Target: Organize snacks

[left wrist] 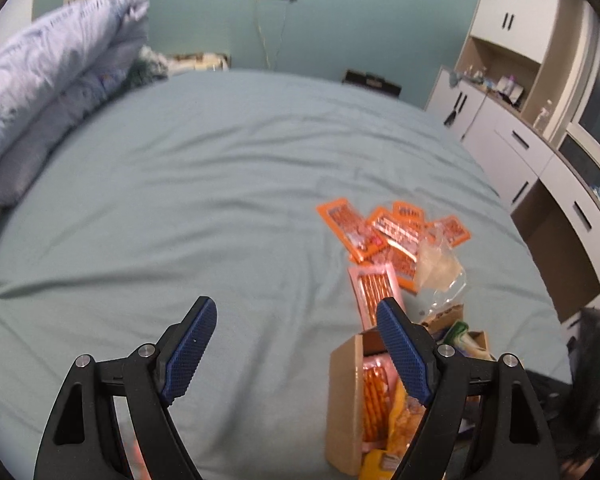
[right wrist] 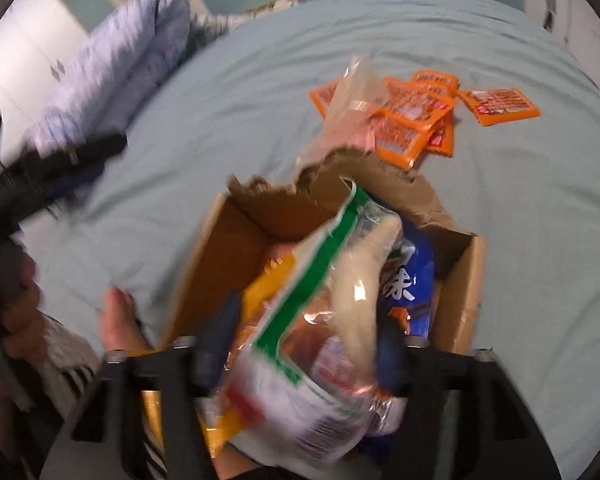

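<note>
A cardboard box (right wrist: 204,276) stands on the bed, with snack packs inside; it also shows in the left wrist view (left wrist: 342,404). My right gripper (right wrist: 304,344) is shut on a clear snack bag with a green stripe (right wrist: 320,320), held over the box. A blue pack (right wrist: 410,280) lies in the box beneath it. Several orange snack packets (right wrist: 412,120) and a clear plastic bag (right wrist: 352,96) lie on the sheet beyond the box. My left gripper (left wrist: 296,344) is open and empty, above the sheet left of the box. A pink packet (left wrist: 374,292) lies by the box.
The bed (left wrist: 204,184) has a pale green sheet. Folded lilac bedding (left wrist: 48,80) is piled at its far left. White cabinets (left wrist: 520,148) line the right wall. A bare foot (right wrist: 118,320) rests left of the box.
</note>
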`<state>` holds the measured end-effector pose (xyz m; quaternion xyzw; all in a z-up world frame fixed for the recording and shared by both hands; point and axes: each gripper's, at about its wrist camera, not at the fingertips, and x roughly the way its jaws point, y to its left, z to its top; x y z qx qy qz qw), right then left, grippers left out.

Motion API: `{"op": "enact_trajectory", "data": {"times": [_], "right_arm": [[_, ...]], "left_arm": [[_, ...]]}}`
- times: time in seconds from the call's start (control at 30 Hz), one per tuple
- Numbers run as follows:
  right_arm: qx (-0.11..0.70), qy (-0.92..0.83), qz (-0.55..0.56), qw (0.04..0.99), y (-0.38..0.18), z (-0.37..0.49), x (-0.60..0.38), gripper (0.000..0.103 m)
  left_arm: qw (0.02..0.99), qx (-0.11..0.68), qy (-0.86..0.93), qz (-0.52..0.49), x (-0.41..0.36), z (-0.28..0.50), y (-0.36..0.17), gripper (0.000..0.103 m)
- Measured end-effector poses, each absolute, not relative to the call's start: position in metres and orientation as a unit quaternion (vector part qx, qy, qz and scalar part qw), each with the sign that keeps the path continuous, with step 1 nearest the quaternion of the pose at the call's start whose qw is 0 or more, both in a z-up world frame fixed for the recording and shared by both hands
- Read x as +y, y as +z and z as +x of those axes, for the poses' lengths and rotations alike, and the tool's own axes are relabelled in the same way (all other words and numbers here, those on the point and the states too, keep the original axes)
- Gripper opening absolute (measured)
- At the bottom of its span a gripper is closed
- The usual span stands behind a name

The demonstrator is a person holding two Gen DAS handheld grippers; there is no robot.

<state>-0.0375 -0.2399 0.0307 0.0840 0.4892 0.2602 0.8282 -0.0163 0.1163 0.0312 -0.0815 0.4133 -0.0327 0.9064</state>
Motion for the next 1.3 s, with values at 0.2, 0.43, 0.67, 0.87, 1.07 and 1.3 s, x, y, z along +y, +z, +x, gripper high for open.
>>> {"op": "enact_trajectory", "data": {"times": [0.2,0.43,0.67,0.87,1.07,1.3], "right_arm": [[0.432,0.193,0.170,0.864,0.057,-0.094,-0.305,0.083],[0.407,0.166,0.186,0.879,0.091,-0.155,-0.340,0.083],[0.386,0.126,0.135,0.904,0.148,-0.196,-0.343,0.083],[0.372,0.096,0.071,0.920,0.192,-0.220,-0.320,0.083],[0.336,0.044,0.039,0.940,0.229,-0.251,-0.322,0.083],[0.314,0.040,0.058,0.947,0.248,-0.279,-0.337,0.083]], "left_arm": [[0.912,0.380,-0.051,-0.147,0.132,-0.038,0.044,0.083],[0.897,0.405,-0.088,-0.157,0.122,-0.073,0.054,0.083],[0.907,0.415,-0.071,0.012,0.083,-0.113,0.108,0.103],[0.911,0.405,-0.064,0.046,0.080,-0.133,0.156,0.103],[0.929,0.365,-0.061,0.029,0.104,-0.163,0.212,0.103],[0.944,0.320,-0.052,0.067,0.107,-0.196,0.260,0.103]]}}
